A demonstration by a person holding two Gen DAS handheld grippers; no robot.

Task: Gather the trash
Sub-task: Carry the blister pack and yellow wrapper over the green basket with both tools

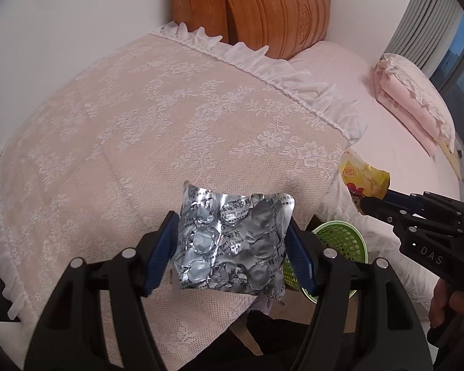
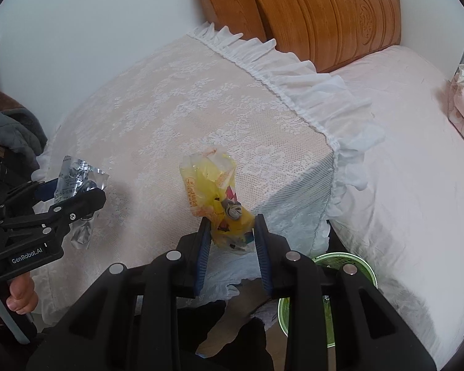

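Note:
A crumpled silver blister pack hangs over the lace cloth, with my left gripper shut on it, blue pads pressing both side edges. The right wrist view shows the same pack in the left gripper at the far left. My right gripper is shut on a yellow plastic wrapper that sticks up between its pads. From the left wrist view that wrapper shows at the right gripper's tip. A green mesh basket stands on the floor below both grippers, its rim partly hidden by fingers.
A white lace cloth with a frilled edge covers a low cabinet beside the bed. A wooden headboard stands behind. Folded pink bedding lies on the bed. A person's hand grips the left handle; dark clothing sits at far left.

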